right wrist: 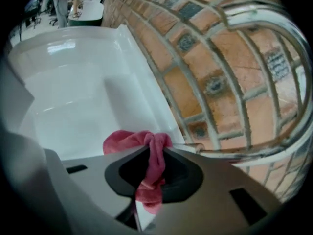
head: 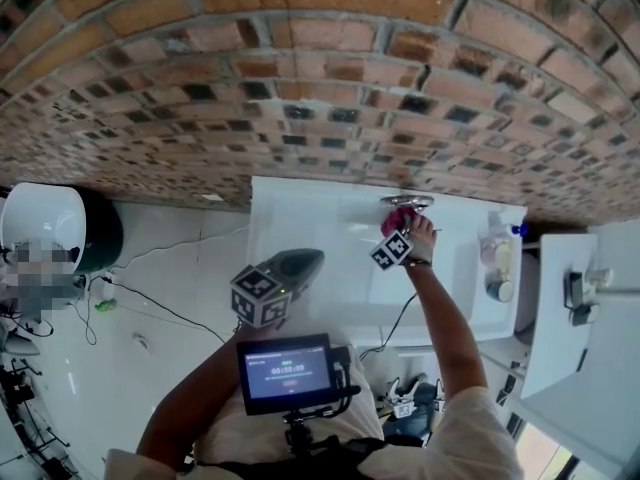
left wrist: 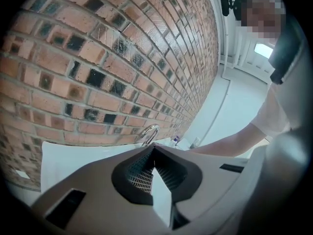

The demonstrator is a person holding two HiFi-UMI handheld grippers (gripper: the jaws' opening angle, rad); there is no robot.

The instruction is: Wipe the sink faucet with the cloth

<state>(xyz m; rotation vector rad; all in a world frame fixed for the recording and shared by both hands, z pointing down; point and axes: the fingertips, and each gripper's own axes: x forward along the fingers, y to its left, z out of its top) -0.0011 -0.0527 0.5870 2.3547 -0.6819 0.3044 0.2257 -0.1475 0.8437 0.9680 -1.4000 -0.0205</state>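
1. Our right gripper (right wrist: 156,150) has its jaws clamped on the pink cloth (right wrist: 131,142). The cloth bunches out past the tips.
2. The cloth is up at the back of the white sink (head: 300,213), right at the shiny faucet (head: 407,201) by the brick wall (head: 300,68). From the head view it looks like the cloth touches the faucet, but we cannot be sure.
3. Our left gripper (left wrist: 154,148) hovers over the front of the sink, well apart from the faucet. Its jaws are together with nothing in them.
4. We think the step in hand is the rubbing itself. To do it well, we should push the soft bunch of cloth onto the metal, not the hard jaw tips, because those could scratch.
5. The faucet is a thin curved pipe (right wrist: 274,31), so we should follow its bend slowly, going up one side and down the other, and then do the part near the wall.
6. Only a small fold of cloth sits in the jaws, so a hard tug may pull it out. Small, gentle strokes are safer.
7. The left gripper has no job here and is best left where it is.
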